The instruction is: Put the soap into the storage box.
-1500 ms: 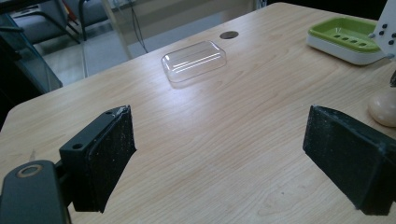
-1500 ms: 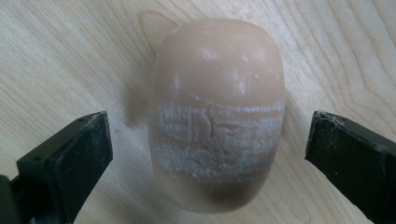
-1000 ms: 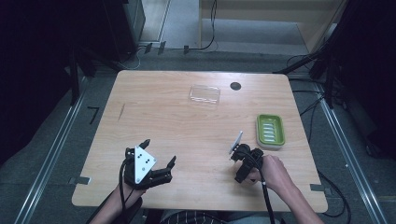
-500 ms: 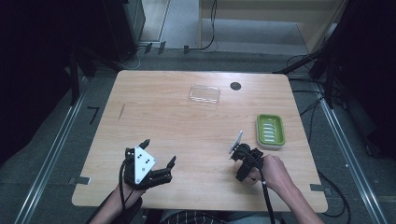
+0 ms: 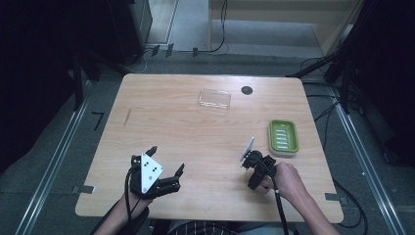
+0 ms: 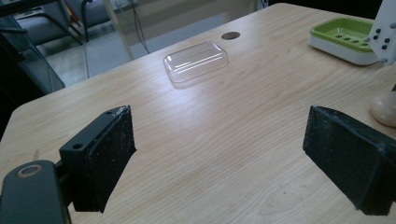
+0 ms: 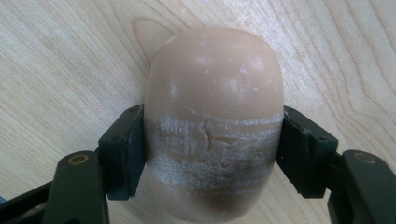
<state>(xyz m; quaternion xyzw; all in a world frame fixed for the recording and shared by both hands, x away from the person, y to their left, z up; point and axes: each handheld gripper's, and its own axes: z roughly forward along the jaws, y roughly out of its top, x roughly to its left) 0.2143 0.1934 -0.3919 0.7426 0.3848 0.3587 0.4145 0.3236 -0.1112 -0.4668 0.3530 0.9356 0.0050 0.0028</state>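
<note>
A beige, rounded bar of soap point(image 7: 212, 116) lies on the wooden table point(image 5: 171, 122), its surface scuffed white across the middle. My right gripper point(image 7: 212, 154) has just been closing and is now shut on the bar, with both black pads pressed against its sides. From above, the right gripper point(image 5: 254, 171) points down near the table's front right with a hand behind it. My left gripper point(image 5: 167, 157) rests at the front left, open, with nothing between its fingers point(image 6: 109, 154). The left gripper view catches an edge of the soap point(image 6: 385, 109) at its right.
A green soap dish point(image 5: 283, 137) on a white base sits just right of and beyond the right gripper. A clear plastic lid point(image 5: 214, 99) lies near the table's far edge, with a dark round hole point(image 5: 246, 90) beside it. Cables trail on the floor behind.
</note>
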